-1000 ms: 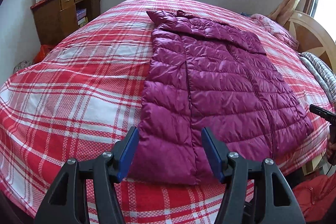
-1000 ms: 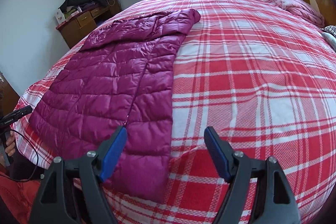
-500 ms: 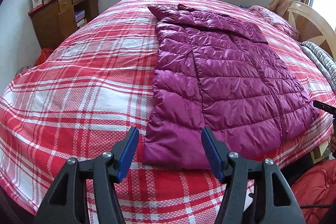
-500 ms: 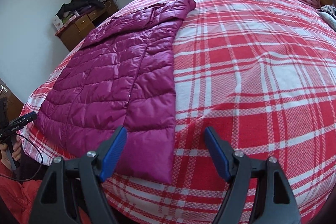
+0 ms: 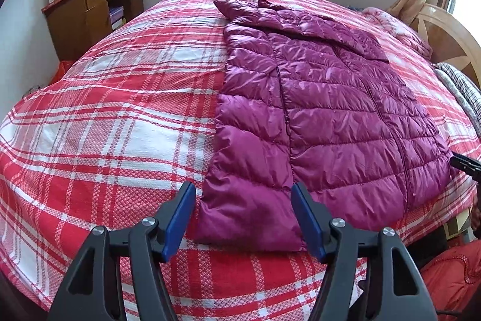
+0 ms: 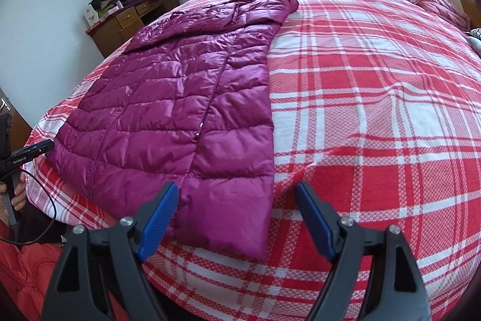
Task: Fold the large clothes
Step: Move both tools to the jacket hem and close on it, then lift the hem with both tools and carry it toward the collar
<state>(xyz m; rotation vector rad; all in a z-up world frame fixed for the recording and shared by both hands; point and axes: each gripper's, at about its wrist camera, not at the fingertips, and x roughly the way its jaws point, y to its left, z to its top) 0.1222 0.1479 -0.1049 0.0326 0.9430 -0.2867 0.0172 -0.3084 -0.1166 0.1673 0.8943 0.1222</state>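
A magenta quilted down jacket (image 5: 324, 116) lies flat on the red and white plaid bed (image 5: 120, 122), hem toward me, hood at the far end. It also shows in the right wrist view (image 6: 180, 116). My left gripper (image 5: 243, 215) is open and empty, hovering over the hem's left corner. My right gripper (image 6: 234, 215) is open and empty, hovering over the hem's right corner. Neither touches the jacket.
A wooden cabinet (image 5: 87, 17) with piled clothes stands at the far left wall. A wooden headboard (image 5: 448, 32) and a pink quilt (image 5: 396, 26) are at the right. The other gripper's tip (image 5: 464, 163) shows at the right edge. A red garment (image 6: 24, 270) lies below the bed edge.
Both grippers have pulled back and risen a little from the hem. The jacket has not moved. Both stay open.
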